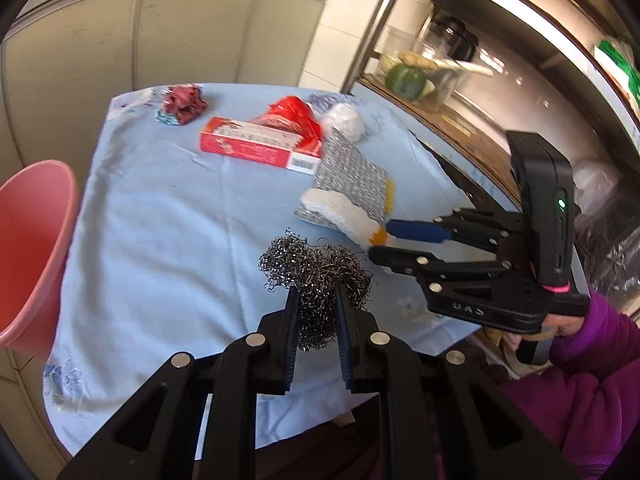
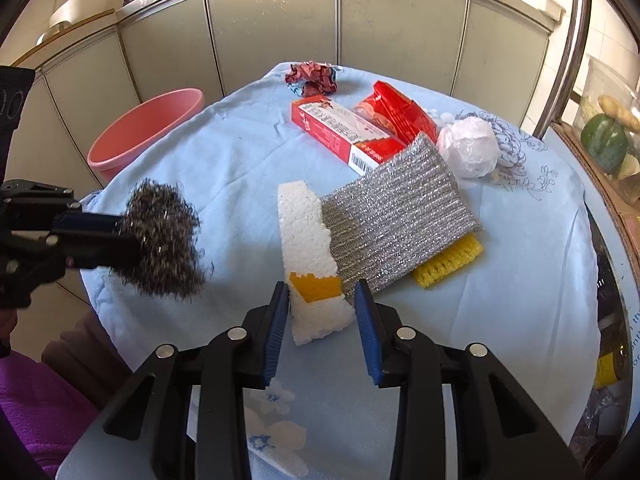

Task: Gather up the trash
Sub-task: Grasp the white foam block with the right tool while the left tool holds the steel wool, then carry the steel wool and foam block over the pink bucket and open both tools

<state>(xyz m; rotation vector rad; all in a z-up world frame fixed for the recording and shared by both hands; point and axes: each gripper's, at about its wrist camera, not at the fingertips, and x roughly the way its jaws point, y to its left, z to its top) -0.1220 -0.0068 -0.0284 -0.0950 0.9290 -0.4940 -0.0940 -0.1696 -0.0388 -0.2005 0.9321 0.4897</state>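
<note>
We are clamping the steel wool (image 1: pixel 316 276) in our left gripper (image 1: pixel 316 300); its pads are pressing into the wad from both sides, and in the right wrist view the wool (image 2: pixel 164 240) is hanging clear of the blue cloth (image 2: pixel 208 168), near the pink bucket (image 2: pixel 140 128). Our right gripper (image 2: pixel 322 292) is straddling the near end of the foam piece (image 2: pixel 306 232), jaws partly open; we cannot tell whether the pads are touching it. The foam is lying on the cloth against the silver scourer (image 2: pixel 396 208). A red box (image 2: pixel 344 128) and a white bag (image 2: pixel 468 146) are lying behind.
</note>
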